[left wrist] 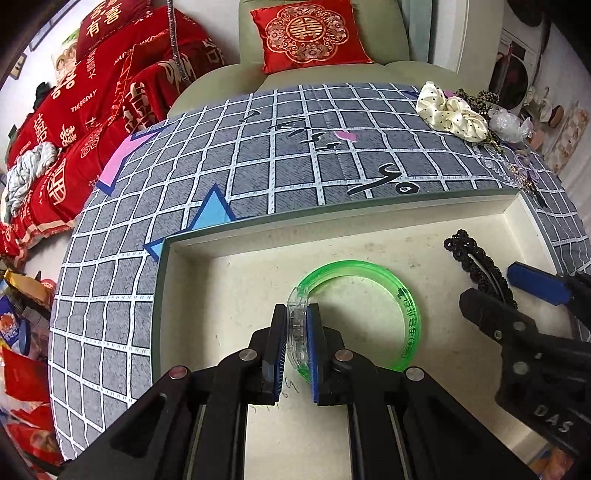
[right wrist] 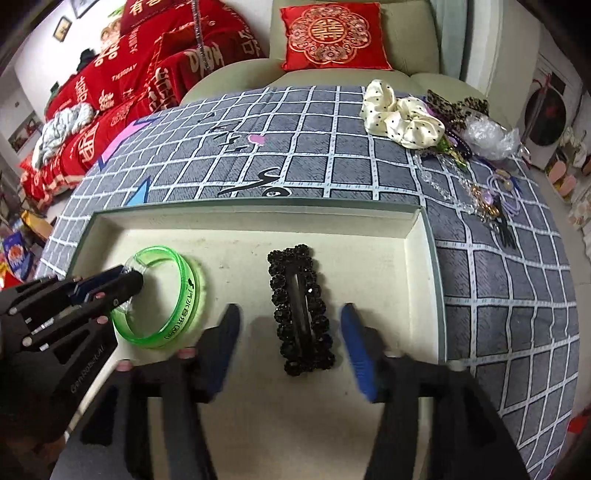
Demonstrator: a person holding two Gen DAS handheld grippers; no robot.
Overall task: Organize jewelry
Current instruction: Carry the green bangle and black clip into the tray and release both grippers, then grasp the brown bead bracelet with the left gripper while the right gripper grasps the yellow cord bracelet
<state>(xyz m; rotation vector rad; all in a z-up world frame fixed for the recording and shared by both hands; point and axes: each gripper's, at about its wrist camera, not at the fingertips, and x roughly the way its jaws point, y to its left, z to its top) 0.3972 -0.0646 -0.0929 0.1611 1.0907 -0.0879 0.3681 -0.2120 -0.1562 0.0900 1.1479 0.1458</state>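
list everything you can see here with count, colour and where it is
tray: one, cream inside, on the checked cloth
bangle: one, clear green, in the tray's left part, clamped by the left tongs
hair clip: one, black beaded, flat in the tray between the right tongs' fingers, untouched
tablecloth: one, grey with white grid, over the table
scrunchie: one, cream with black dots, far right of the cloth
heap of loose accessories: count unclear, leopard, clear, purple, beside the scrunchie
cushion: one, red and gold, on the pale sofa behind
red fabrics: several, piled at left
left tongs: black and blue, shut on the bangle
right tongs: black and blue, open
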